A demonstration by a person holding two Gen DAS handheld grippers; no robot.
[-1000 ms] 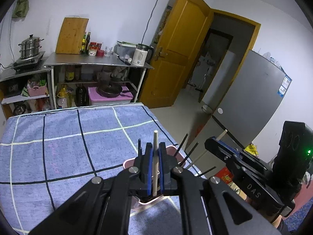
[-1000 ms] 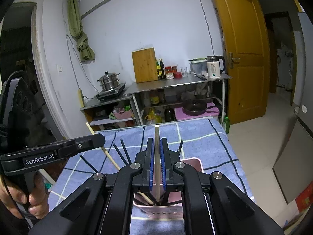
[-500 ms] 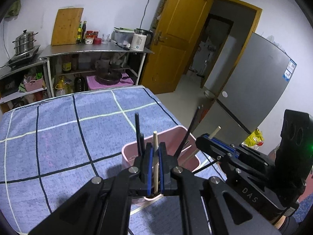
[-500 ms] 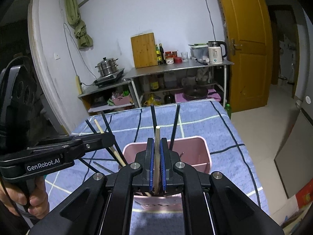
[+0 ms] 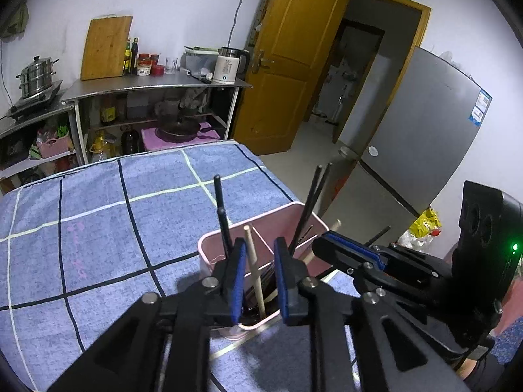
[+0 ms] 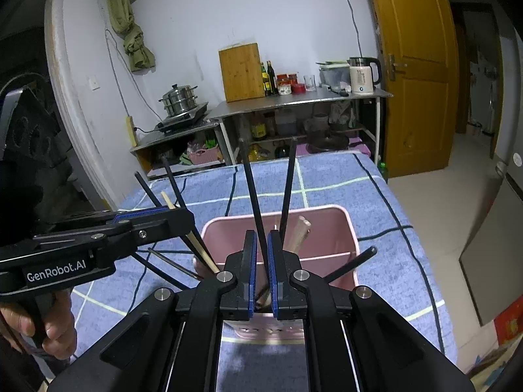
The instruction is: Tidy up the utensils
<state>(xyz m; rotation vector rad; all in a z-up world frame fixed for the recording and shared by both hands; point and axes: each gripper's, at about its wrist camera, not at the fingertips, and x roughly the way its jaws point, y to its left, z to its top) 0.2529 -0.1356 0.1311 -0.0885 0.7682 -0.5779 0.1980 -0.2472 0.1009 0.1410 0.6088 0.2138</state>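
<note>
A pink utensil holder (image 5: 278, 222) (image 6: 330, 228) stands on the blue checked tablecloth (image 5: 98, 212) and holds several black chopsticks (image 6: 251, 189) and pale wooden ones. My left gripper (image 5: 260, 254) is open right above the holder; a wooden chopstick (image 5: 253, 261) stands loose between its pads, its lower end in the holder. My right gripper (image 6: 259, 245) is slightly open above the holder, with a black chopstick standing in the gap. The wooden chopstick it held lies in the holder (image 6: 299, 232). Each gripper shows in the other's view, the right (image 5: 353, 254) and the left (image 6: 153, 219).
The table's right edge drops to the floor beside the holder. A grey fridge (image 5: 425, 137) and an orange door (image 5: 287, 62) stand to the right. Metal shelves (image 6: 294, 104) with a kettle, bottles, cutting board and pots stand behind the table.
Both grippers came down over the holder with their wooden chopsticks and opened. The left's chopstick now stands loose in the holder; the right's has dropped in.
</note>
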